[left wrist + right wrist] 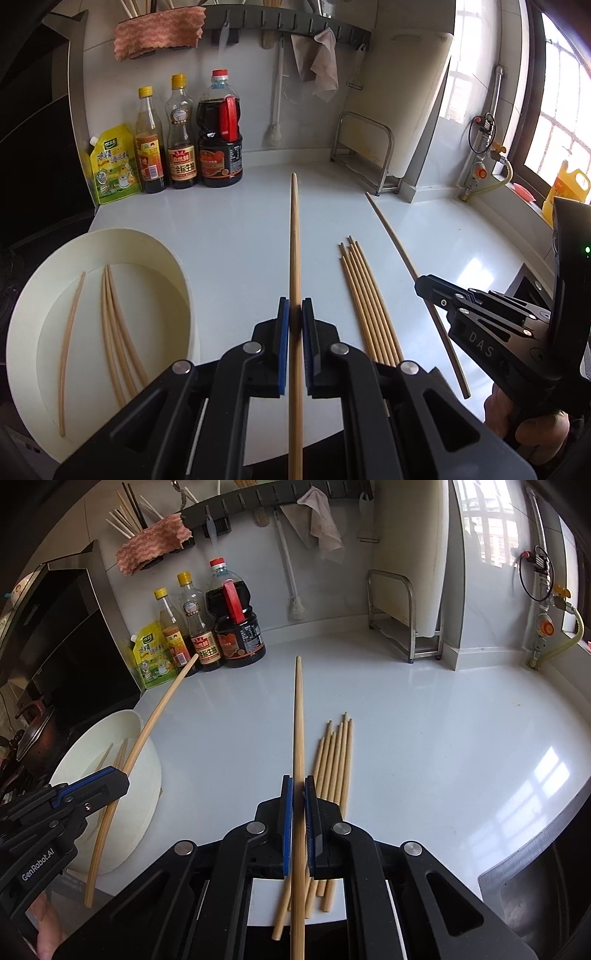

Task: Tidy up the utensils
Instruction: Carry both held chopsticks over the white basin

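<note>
My left gripper is shut on one wooden chopstick that points straight ahead above the counter. My right gripper is shut on another chopstick, also held above the counter. Each gripper shows in the other's view: the right one with its chopstick, the left one with its chopstick. A bundle of several chopsticks lies on the white counter between them, also seen in the right wrist view. A white bowl at the left holds several chopsticks.
Three sauce bottles and a yellow-green pouch stand at the back left wall. A metal rack with a cutting board stands back right. A hanging rail with cloths runs above. The counter edge drops off at the right.
</note>
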The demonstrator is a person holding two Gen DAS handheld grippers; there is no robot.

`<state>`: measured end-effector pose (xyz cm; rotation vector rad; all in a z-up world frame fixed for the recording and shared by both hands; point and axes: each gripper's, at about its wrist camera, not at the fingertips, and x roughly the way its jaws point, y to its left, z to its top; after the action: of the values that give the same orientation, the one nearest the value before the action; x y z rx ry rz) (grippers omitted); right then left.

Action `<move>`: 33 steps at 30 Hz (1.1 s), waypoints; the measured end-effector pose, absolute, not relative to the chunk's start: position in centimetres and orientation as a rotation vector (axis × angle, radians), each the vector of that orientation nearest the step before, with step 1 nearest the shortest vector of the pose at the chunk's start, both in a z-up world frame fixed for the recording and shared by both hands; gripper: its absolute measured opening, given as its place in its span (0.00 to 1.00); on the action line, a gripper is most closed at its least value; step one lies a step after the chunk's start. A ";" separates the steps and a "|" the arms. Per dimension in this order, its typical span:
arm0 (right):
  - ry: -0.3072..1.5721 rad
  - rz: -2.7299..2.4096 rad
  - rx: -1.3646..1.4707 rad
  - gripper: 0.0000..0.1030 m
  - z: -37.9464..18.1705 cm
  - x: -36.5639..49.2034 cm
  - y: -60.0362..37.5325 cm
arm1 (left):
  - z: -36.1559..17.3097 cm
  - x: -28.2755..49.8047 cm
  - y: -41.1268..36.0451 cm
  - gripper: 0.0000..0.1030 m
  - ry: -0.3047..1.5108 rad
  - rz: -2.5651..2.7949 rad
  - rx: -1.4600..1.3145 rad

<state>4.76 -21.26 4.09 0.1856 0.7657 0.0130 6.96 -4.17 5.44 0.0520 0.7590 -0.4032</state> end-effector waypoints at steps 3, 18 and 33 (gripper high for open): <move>0.752 0.039 0.179 0.06 4.8 5.0 -19.6 | 5.9 7.1 -2.3 0.07 0.754 -0.382 0.040; 0.734 0.211 0.120 0.06 6.7 7.9 -8.0 | 7.3 7.6 8.6 0.07 0.721 -0.246 -0.005; 0.823 0.380 0.075 0.06 4.4 11.8 2.3 | 3.7 9.9 16.9 0.07 0.784 -0.128 -0.084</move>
<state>11.77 2.31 4.41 0.0748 0.8232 0.3800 9.85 16.92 3.72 -0.0843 0.7844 -0.1282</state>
